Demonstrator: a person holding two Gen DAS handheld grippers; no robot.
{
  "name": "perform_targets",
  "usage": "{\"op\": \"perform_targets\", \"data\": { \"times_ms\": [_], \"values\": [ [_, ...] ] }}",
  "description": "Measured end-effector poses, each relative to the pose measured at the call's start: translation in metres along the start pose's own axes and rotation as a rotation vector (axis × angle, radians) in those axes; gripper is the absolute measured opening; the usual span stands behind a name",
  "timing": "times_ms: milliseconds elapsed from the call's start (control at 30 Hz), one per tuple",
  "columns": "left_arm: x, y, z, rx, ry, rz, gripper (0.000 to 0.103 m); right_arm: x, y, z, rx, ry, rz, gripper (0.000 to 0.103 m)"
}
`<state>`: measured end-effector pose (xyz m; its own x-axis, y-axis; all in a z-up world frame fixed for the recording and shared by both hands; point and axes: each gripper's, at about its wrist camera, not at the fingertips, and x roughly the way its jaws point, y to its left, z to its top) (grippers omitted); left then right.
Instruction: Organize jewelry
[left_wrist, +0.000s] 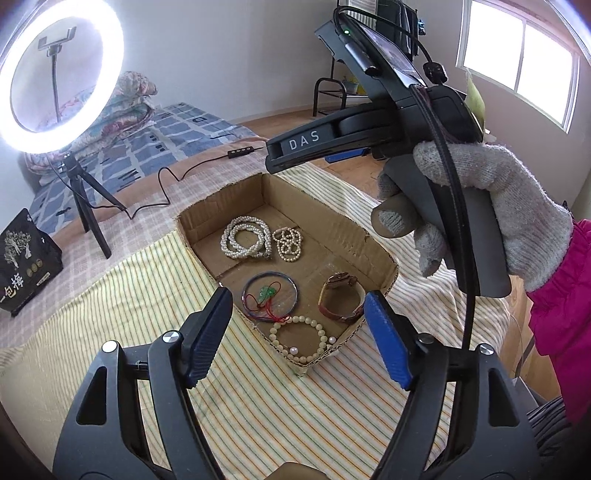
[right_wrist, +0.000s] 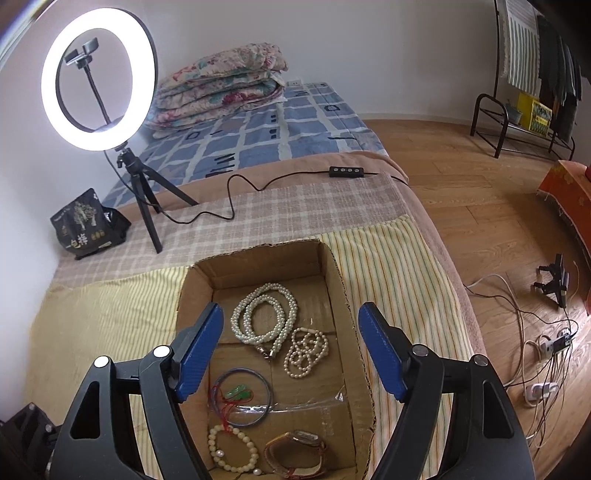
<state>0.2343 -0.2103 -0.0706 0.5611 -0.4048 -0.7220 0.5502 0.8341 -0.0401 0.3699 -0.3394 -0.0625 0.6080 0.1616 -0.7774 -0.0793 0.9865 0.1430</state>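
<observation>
1. Jewelry sits in an open cardboard box (right_wrist: 341, 291) on the striped cover of the bed (right_wrist: 399, 258): a long pearl necklace (right_wrist: 264, 317) and a smaller pearl strand (right_wrist: 306, 352) toward the far end, a thin bangle (right_wrist: 242, 397) with a green charm on red cord in the middle, a cream bead bracelet (right_wrist: 231, 448) and a wristwatch (right_wrist: 295, 456) nearest the cameras.
2. Left tool (left_wrist: 295, 332) stands wide with nothing between its blue pads, poised above the near end of the box.
3. Right tool (right_wrist: 290, 350) is likewise wide and empty, angled down over the box; in the left view its body is gripped by a grey-gloved hand (left_wrist: 487, 206) with a pink sleeve behind it.
4. Judged step: every piece already lies in the box and both tools hang free, so this reads either as the very start or as a pause between picks; which one I cannot tell.
5. Next move, as I judge it, calls for lowering one tool onto a single piece. The bangle and bead bracelet lie close together, and the red cord could snag.
6. Writing: "DAS" is printed on the right tool's body (left_wrist: 304, 141). The black pouch (left_wrist: 26, 266) beside the ring light (right_wrist: 98, 79) carries Chinese characters, too small to read with confidence.
</observation>
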Motion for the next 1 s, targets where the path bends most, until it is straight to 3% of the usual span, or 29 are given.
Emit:
{"op": "perform_targets", "data": {
  "times_ms": [400,833,1000],
  "values": [
    [-0.039,0.011,-0.008,-0.003,-0.053,0.024,0.076,-0.037,0.024,-0.009,-0.016,-0.052,-0.014,0.076],
    [-0.086,0.028,-0.027,-0.01,-0.094,0.068,0.077,-0.094,0.059,-0.033,-0.062,-0.151,-0.084,0.079],
    [-0.11,0.037,-0.033,-0.035,-0.136,0.086,0.085,-0.12,0.07,-0.045,-0.054,-0.213,-0.132,0.08]
  ]
}}
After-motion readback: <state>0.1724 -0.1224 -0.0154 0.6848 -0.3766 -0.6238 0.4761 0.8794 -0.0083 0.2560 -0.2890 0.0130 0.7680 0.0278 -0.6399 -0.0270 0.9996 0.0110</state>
